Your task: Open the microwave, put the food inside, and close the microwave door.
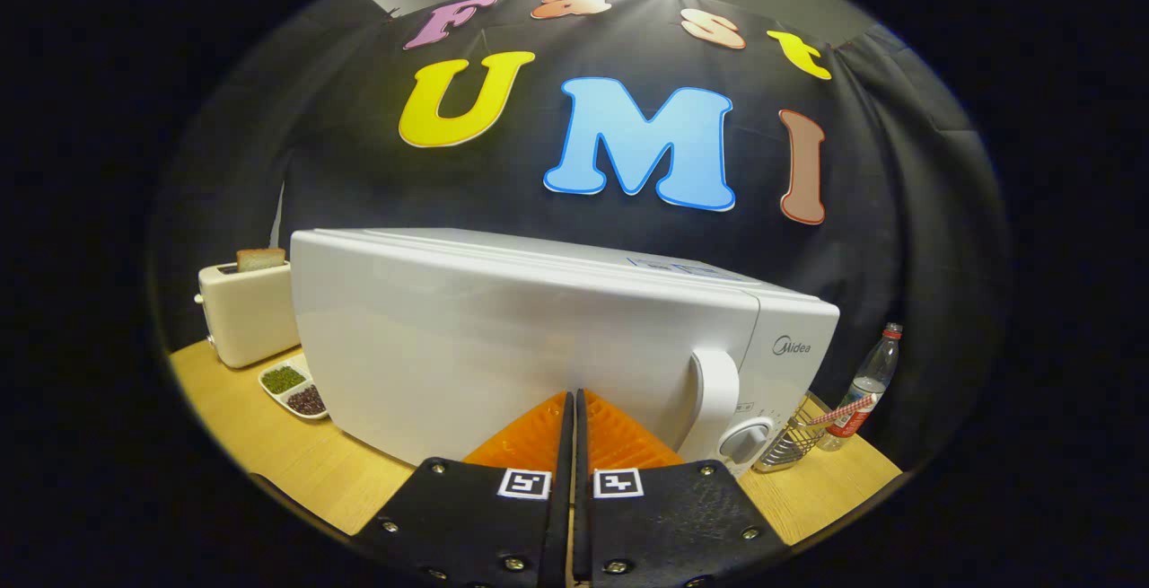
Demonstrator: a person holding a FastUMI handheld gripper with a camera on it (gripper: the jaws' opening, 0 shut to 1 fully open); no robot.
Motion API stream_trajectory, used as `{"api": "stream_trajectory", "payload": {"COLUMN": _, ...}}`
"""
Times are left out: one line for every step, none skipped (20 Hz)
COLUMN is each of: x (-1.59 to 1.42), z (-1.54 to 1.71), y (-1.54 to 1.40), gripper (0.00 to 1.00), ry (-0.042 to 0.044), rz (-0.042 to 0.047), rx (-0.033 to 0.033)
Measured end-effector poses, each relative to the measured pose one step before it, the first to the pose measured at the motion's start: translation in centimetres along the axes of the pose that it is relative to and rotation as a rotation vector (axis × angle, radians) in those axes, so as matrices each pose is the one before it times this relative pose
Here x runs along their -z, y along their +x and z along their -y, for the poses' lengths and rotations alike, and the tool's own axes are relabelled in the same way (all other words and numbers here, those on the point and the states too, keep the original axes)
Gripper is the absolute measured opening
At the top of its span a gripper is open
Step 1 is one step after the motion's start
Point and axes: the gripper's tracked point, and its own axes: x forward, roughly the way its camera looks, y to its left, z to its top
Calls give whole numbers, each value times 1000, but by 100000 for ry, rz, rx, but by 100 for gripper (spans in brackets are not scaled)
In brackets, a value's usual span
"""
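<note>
A white microwave (503,337) stands on the wooden table (287,444) with its door shut. Its curved vertical handle (715,404) sits toward the right side of the door, beside a round knob (745,438) on the control panel. My gripper (572,399) is shut, its two fingers pressed together with nothing between them. The fingertips lie right at the lower front of the door, a little left of the handle. No food lies between or just ahead of the fingers.
A cream toaster (247,314) with a slice of bread (260,258) stands left of the microwave. A white divided dish (293,388) of green and dark beans lies in front of it. Right of the microwave stand a wire basket (794,444) and a plastic bottle (866,386).
</note>
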Motion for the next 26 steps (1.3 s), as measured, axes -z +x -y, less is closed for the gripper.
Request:
{"api": "stream_trajectory", "payload": {"x": -1546, "z": -144, "y": -1104, "gripper": 3, "ry": 1096, "rz": 1735, "rx": -1163}}
{"api": "stream_trajectory", "payload": {"x": -1541, "z": -158, "y": -1140, "gripper": 3, "ry": 37, "rz": 1481, "rx": -1707}}
{"api": "stream_trajectory", "payload": {"x": -1581, "z": -237, "y": -1199, "gripper": 3, "ry": 237, "rz": 1340, "rx": -1363}}
{"api": "stream_trajectory", "payload": {"x": -1460, "z": -141, "y": -1193, "gripper": 3, "ry": 904, "rz": 1344, "rx": -1285}}
{"api": "stream_trajectory", "payload": {"x": -1578, "z": -183, "y": -1233, "gripper": 3, "ry": 1235, "rz": 1064, "rx": -1216}}
{"api": "stream_trajectory", "payload": {"x": -1341, "z": -262, "y": -1119, "gripper": 3, "ry": 1543, "rz": 836, "rx": -1868}}
{"api": "stream_trajectory", "payload": {"x": -1493, "z": -152, "y": -1089, "gripper": 3, "ry": 1548, "rz": 1423, "rx": -1090}}
{"api": "stream_trajectory", "payload": {"x": -1538, "z": -82, "y": -901, "gripper": 3, "ry": 798, "rz": 1789, "rx": -858}}
{"api": "stream_trajectory", "payload": {"x": -1446, "z": -93, "y": -782, "gripper": 3, "ry": -158, "rz": 1506, "rx": -725}}
{"api": "stream_trajectory", "payload": {"x": -1145, "z": -29, "y": -695, "gripper": 3, "ry": -298, "rz": 1246, "rx": -376}}
{"api": "stream_trajectory", "payload": {"x": -1054, "z": 5, "y": -701, "gripper": 3, "ry": -129, "rz": 568, "rx": -554}}
{"api": "stream_trajectory", "payload": {"x": -801, "z": 31, "y": -450, "gripper": 3, "ry": -129, "rz": 499, "rx": -246}}
{"api": "stream_trajectory", "payload": {"x": -817, "z": 66, "y": -422, "gripper": 3, "ry": -329, "rz": 91, "rx": -286}}
{"api": "stream_trajectory", "payload": {"x": -763, "z": 202, "y": -508, "gripper": 3, "ry": -444, "rz": 582, "rx": 131}}
{"api": "stream_trajectory", "payload": {"x": -819, "z": 330, "y": -282, "gripper": 3, "ry": -311, "rz": 849, "rx": 802}}
{"api": "stream_trajectory", "payload": {"x": -591, "z": 210, "y": -371, "gripper": 3, "ry": 160, "rz": 574, "rx": 475}}
{"api": "stream_trajectory", "payload": {"x": -522, "z": 139, "y": -231, "gripper": 3, "ry": 203, "rz": 123, "rx": -15}}
{"api": "stream_trajectory", "payload": {"x": -405, "z": 44, "y": -127, "gripper": 3, "ry": 170, "rz": -127, "rx": -27}}
{"api": "stream_trajectory", "payload": {"x": -269, "z": 88, "y": -170, "gripper": 3, "ry": -203, "rz": -558, "rx": -187}}
{"api": "stream_trajectory", "payload": {"x": 155, "z": 166, "y": -93, "gripper": 3, "ry": -450, "rz": -1091, "rx": 367}}
{"api": "stream_trajectory", "payload": {"x": 298, "z": 115, "y": -192, "gripper": 3, "ry": -791, "rz": -1327, "rx": 529}}
{"api": "stream_trajectory", "payload": {"x": 141, "z": -40, "y": 9, "gripper": 5, "ry": -952, "rz": -467, "rx": 317}}
{"api": "stream_trajectory", "payload": {"x": -288, "z": 48, "y": -68, "gripper": 7, "ry": -1313, "rz": 993, "rx": 305}}
{"api": "stream_trajectory", "payload": {"x": -525, "z": -119, "y": -234, "gripper": 22, "ry": -1485, "rz": 2455, "rx": 376}}
{"api": "stream_trajectory", "payload": {"x": -428, "z": 143, "y": -40, "gripper": 34, "ry": -2090, "rz": 2274, "rx": 2308}}
{"api": "stream_trajectory", "payload": {"x": -204, "z": 328, "y": -249, "gripper": 53, "ry": -2616, "rz": 1444, "rx": 2516}}
